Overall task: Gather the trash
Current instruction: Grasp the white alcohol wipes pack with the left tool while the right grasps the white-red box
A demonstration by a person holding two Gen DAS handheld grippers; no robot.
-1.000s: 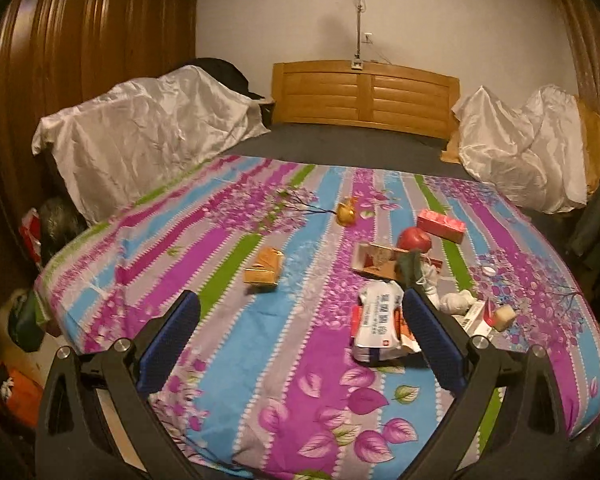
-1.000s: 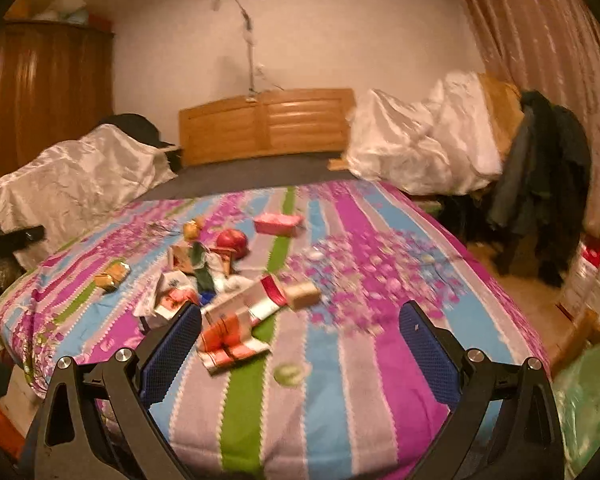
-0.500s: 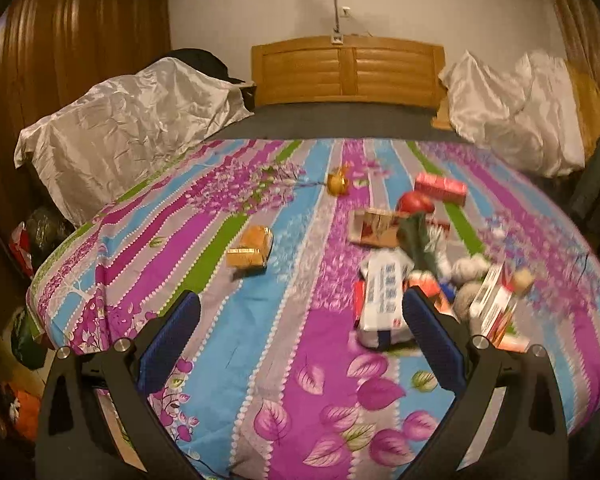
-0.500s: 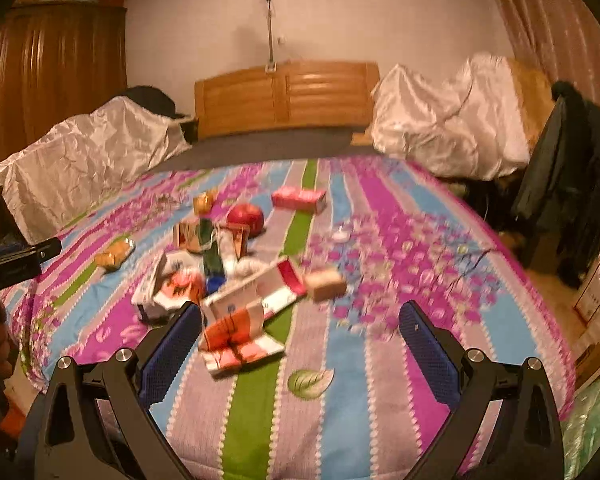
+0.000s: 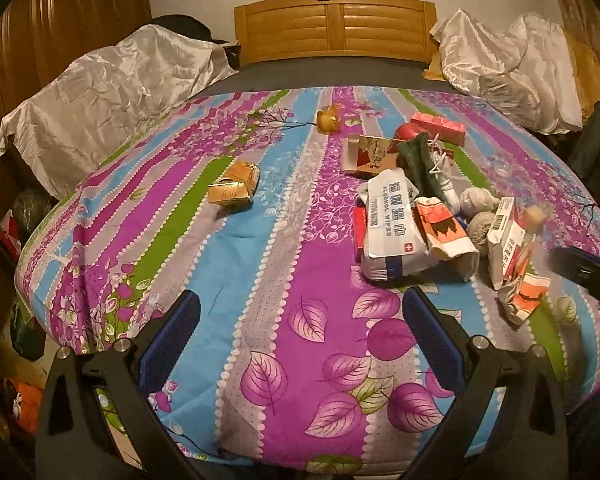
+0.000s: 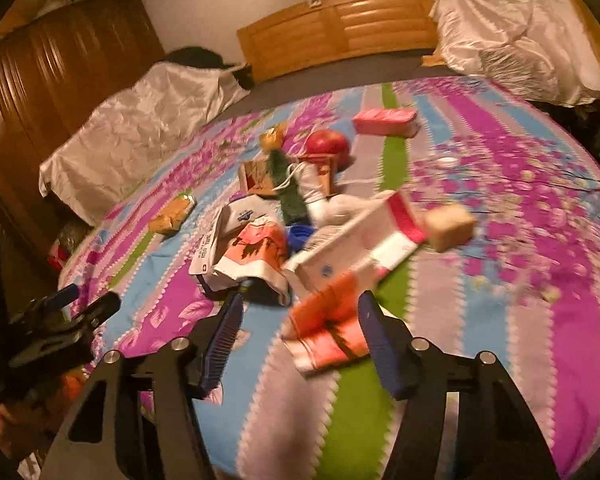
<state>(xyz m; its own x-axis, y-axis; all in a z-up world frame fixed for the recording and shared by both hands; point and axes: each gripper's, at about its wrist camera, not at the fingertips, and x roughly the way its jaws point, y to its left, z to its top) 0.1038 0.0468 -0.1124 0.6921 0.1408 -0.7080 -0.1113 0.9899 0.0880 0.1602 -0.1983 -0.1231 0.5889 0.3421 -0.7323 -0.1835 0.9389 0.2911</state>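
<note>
A bed [image 5: 260, 264] fills most of both views, covered by a striped floral bedspread [image 5: 308, 320] in purple, blue, green and grey. At its far end stands a wooden headboard [image 5: 336, 26], with a dark wooden wardrobe [image 5: 60, 20] at far left. Two heaps draped in white satin cloth flank the bed, one on the left [image 5: 100, 92] and one on the right [image 5: 512, 68].

The trash lies scattered on the right half of the bedspread. Largest is a white pack of alcohol wipes [image 5: 392, 228], with an orange-and-white wrapper [image 5: 446, 232] lying against its right side. Right of these a white-and-red carton [image 5: 508, 240] stands tilted, and a second crumpled orange wrapper [image 5: 524, 296] lies just near of it. Farther back sit an open cardboard box [image 5: 368, 154], a pink box [image 5: 438, 128], a red apple [image 5: 410, 132], a dark green sock [image 5: 420, 164] and two balled pale socks [image 5: 476, 200]. Two golden snack packets lie apart to the left: one mid-bed [image 5: 234, 188], one far [image 5: 328, 120].

The left gripper [image 5: 300, 340] hovers over bare bedspread near the foot, its fingers spread wide and grasping nothing. The right gripper [image 6: 300, 340] hangs low over the crumpled orange wrapper [image 6: 328, 332], which shows between its parted fingers; the view is blurred, and I cannot tell whether they touch it.
</note>
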